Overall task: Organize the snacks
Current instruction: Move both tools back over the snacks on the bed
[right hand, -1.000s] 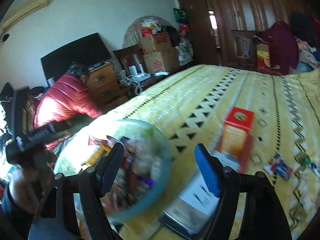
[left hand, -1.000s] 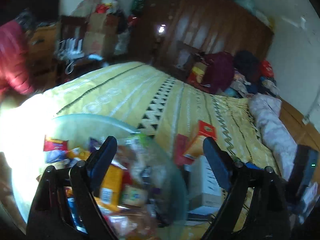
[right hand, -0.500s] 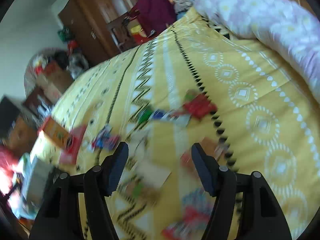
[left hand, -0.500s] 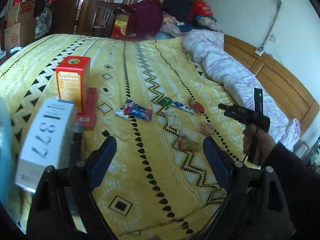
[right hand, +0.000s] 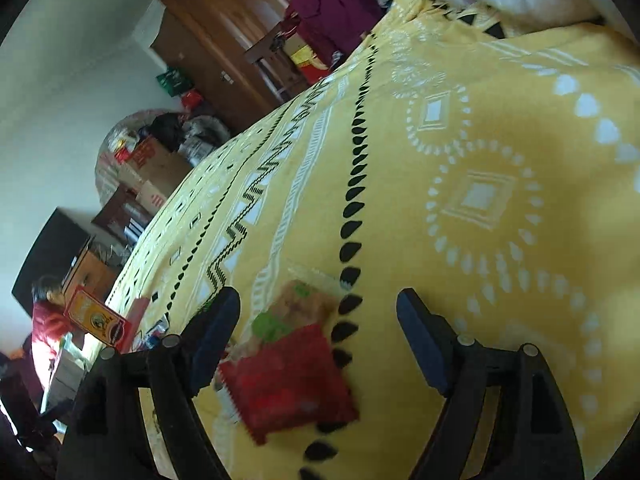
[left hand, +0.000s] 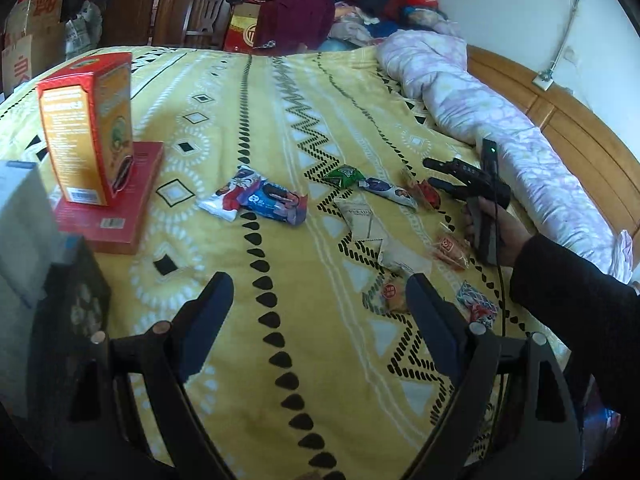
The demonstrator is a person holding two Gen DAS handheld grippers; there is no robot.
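Several snack packets lie scattered on the yellow bedspread [left hand: 280,120]: a blue and white pair [left hand: 260,198], a green one [left hand: 346,174], a red one [left hand: 428,194] and a round cake packet [left hand: 390,294]. My left gripper [left hand: 316,300] hovers open and holds nothing, just short of them. In the left wrist view my right gripper [left hand: 434,173], held by a hand in a dark sleeve, reaches in low over the packets. In its own view the right gripper [right hand: 318,308] has its jaws opening, and a red packet [right hand: 288,388] lies between the fingers, untouched by the pads. A clear packet [right hand: 296,304] lies just beyond.
An orange box [left hand: 90,132] stands on a flat red box [left hand: 108,208] at the left, beside a white box [left hand: 20,232]. A rolled lilac quilt [left hand: 500,120] runs along the wooden headboard. Clothes and cartons crowd the far side. A person in a red jacket [right hand: 44,328] sits by the bed.
Both views have swung away from the glass bowl of snacks to the loose packets on the bedspread. The right gripper has come down low over the red packet.
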